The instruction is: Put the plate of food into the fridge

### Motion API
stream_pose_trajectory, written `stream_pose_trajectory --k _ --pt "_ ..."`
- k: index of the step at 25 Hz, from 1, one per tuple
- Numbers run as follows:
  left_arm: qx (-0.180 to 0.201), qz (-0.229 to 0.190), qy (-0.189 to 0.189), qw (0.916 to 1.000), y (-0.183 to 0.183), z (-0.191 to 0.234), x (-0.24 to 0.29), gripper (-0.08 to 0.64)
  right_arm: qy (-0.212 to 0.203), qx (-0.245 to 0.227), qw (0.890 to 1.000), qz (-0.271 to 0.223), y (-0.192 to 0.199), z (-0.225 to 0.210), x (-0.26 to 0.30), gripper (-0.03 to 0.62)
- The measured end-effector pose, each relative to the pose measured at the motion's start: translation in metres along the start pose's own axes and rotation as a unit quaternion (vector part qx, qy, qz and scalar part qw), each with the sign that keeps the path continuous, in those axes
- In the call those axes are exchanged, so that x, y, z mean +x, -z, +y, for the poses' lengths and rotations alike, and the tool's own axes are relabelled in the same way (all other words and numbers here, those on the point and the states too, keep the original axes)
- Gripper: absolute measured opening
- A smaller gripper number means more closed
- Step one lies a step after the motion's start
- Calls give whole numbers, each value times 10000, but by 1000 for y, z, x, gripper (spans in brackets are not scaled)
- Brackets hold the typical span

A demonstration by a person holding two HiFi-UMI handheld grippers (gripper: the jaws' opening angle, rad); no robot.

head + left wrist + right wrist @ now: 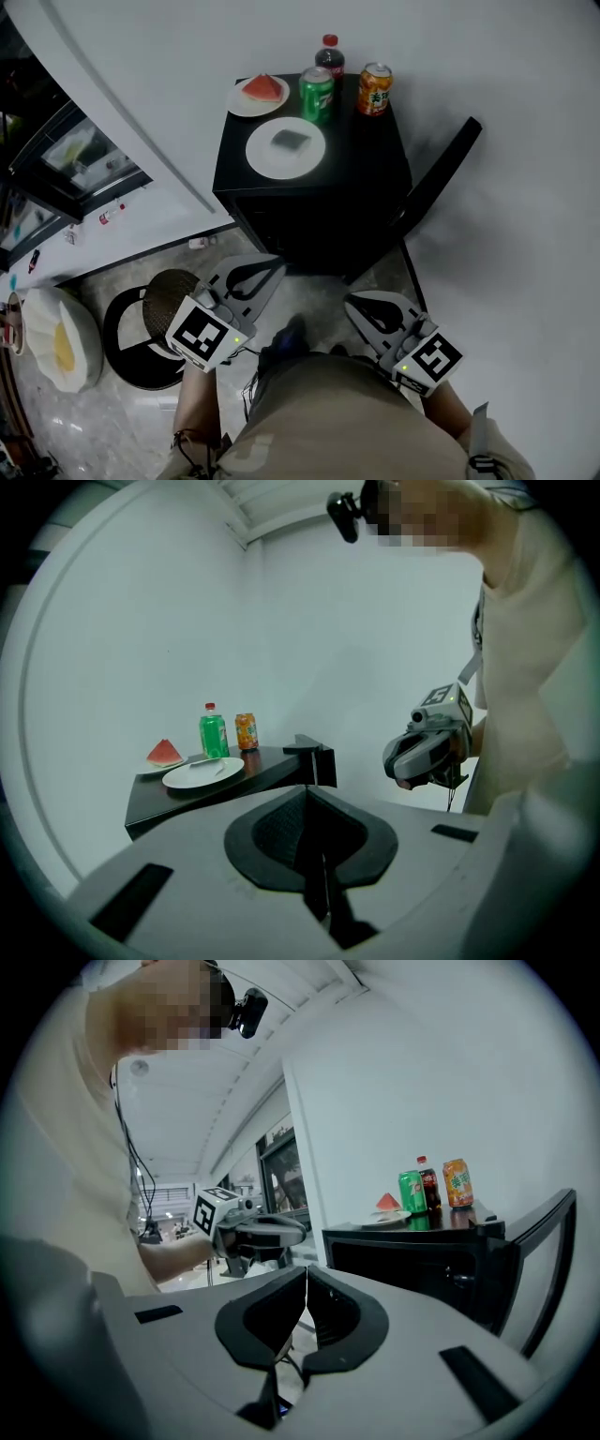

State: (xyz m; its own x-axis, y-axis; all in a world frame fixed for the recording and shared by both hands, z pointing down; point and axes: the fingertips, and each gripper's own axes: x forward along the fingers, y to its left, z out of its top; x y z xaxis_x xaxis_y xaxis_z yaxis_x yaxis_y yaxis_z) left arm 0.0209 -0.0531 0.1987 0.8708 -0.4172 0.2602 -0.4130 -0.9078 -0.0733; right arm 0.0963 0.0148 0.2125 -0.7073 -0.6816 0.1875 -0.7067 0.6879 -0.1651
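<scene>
A white plate [286, 147] with a dark piece of food lies on top of a small black fridge [366, 178], whose door [441, 178] stands open to the right. The plate [202, 772] shows at mid-left in the left gripper view, and a plate edge [386, 1217] shows on the fridge top in the right gripper view. My left gripper [255, 270] and right gripper [367, 305] hover low in front of the fridge, well short of the plate. Both are shut and empty: the left gripper [307, 794] and the right gripper [306, 1283] have their jaws touching.
Beside the plate are a watermelon slice on a second plate [258, 94], a green can [317, 94], a cola bottle [330, 54] and an orange can [374, 89]. On the floor at left are a round woven stool [169, 300] and a white seat [56, 342]. A white wall stands behind the fridge.
</scene>
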Motion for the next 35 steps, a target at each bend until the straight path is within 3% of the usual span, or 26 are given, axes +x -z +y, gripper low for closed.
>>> stream_pose_trajectory --k 5,11,23,24,25,26,31,35 --pt "-39 -106 242 9996 5 24 3 11 204 -38 9997 147 -4 -1 24 21" --pt "520 -276 689 9959 -5 41 20 12 405 -146 9988 228 -9 -5 54 21" --pt "826 -420 1055 9901 -16 97 15 12 566 -187 9977 326 -10 5 102 21" --pt "884 -385 1105 9892 -17 98 17 36 582 -167 9976 336 -9 5 102 21" --pt "951 -317 1163 9881 -17 100 19 144 599 -122 9975 350 -7 5 102 21" --pt "1033 -231 1207 9870 -17 100 22 202 613 -73 9974 360 -6 4 102 21" --pt "1661 298 1155 9789 -7 108 41 240 524 -43 9982 288 -8 -6 103 21" --pt "2228 878 1303 9621 4 106 60 268 337 -5 9989 332 -5 -17 98 21"
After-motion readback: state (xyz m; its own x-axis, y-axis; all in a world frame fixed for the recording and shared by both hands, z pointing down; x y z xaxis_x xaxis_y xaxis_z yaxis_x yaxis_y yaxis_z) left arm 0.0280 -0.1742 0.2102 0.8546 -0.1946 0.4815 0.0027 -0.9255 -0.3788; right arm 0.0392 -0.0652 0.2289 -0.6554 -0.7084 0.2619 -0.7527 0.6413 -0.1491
